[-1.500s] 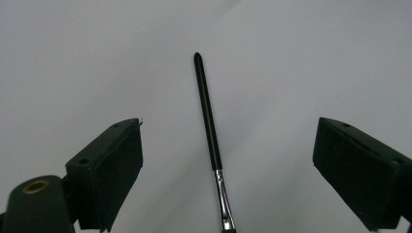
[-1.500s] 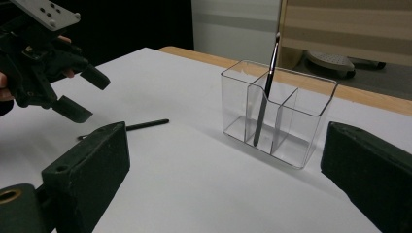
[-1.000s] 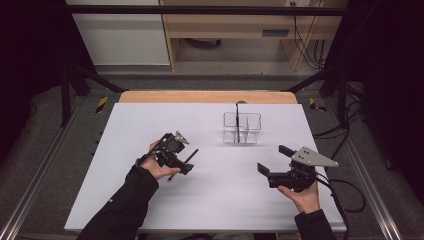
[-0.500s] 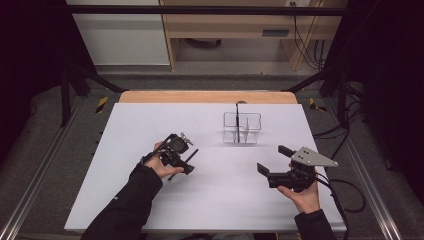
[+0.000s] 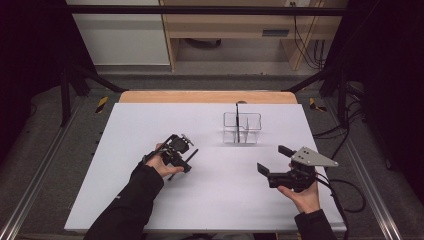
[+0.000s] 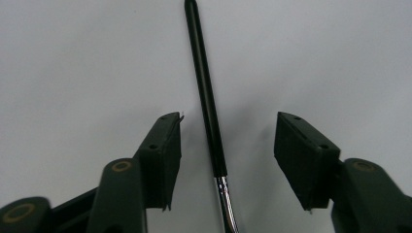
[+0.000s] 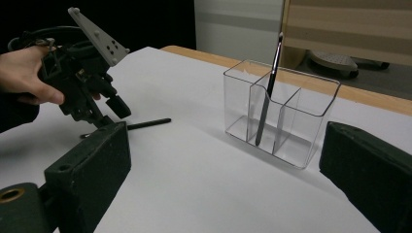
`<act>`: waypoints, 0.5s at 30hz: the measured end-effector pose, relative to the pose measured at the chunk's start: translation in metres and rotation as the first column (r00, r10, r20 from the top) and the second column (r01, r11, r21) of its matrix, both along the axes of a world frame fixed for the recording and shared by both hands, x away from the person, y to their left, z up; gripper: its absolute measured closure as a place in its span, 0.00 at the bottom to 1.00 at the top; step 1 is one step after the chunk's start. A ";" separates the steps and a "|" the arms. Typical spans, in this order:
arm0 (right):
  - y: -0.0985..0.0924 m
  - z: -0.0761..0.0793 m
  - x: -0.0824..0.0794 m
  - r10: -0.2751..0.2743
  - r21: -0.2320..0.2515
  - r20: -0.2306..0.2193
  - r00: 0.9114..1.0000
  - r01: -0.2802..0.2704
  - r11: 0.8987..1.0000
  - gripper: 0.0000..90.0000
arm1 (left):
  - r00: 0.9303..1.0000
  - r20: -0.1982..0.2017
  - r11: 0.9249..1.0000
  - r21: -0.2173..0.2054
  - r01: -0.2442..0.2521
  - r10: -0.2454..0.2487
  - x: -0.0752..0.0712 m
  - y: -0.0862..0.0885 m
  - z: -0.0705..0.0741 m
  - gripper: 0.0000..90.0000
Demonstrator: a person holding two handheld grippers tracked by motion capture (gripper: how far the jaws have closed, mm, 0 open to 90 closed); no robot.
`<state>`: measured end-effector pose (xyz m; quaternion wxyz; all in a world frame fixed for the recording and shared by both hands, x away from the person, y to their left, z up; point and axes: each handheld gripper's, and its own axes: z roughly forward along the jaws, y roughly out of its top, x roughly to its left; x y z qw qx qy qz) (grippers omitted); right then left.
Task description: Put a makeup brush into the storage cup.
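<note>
The left claw (image 5: 186, 161) is pointing down over a black brush (image 6: 206, 97) that is lying flat on the white tabletop (image 5: 150, 115). In the left gripper view the brush handle is running straight up between the two jaws, with a clear gap on either side; the pads are not yet pressing on it. The jaws have just been closing around it, so the claw is half-closed and grasping nothing so far. The handle is sitting closer to the left pad, so that pad will likely be touching first.

The right claw (image 5: 272, 161) is resting near the tabletop's right side with its jaws spread wide and nothing in them, apparently waiting out of the way. Its view is looking toward a clear plastic holder (image 7: 282, 109) with compartments, where a second brush (image 7: 269, 87) is already standing tilted. The holder is standing well apart from the lying brush, which judging by this arrangement is meant to be joining it there.
</note>
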<state>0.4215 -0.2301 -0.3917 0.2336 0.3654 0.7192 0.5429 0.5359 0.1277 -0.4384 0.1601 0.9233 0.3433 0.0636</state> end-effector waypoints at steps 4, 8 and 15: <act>0.000 0.000 0.000 0.001 0.001 0.000 1.000 -0.001 1.000 0.05 | 1.000 -0.004 1.000 -0.002 0.000 0.000 0.000 0.001 0.000 0.55; -0.001 0.001 0.000 0.000 0.000 0.003 1.000 0.000 1.000 0.05 | 1.000 -0.025 1.000 -0.012 -0.005 0.005 0.001 0.002 -0.002 0.61; -0.001 0.001 0.000 0.000 0.000 0.003 1.000 0.000 1.000 0.05 | 0.999 -0.041 1.000 0.002 0.003 -0.003 0.001 0.004 -0.007 0.67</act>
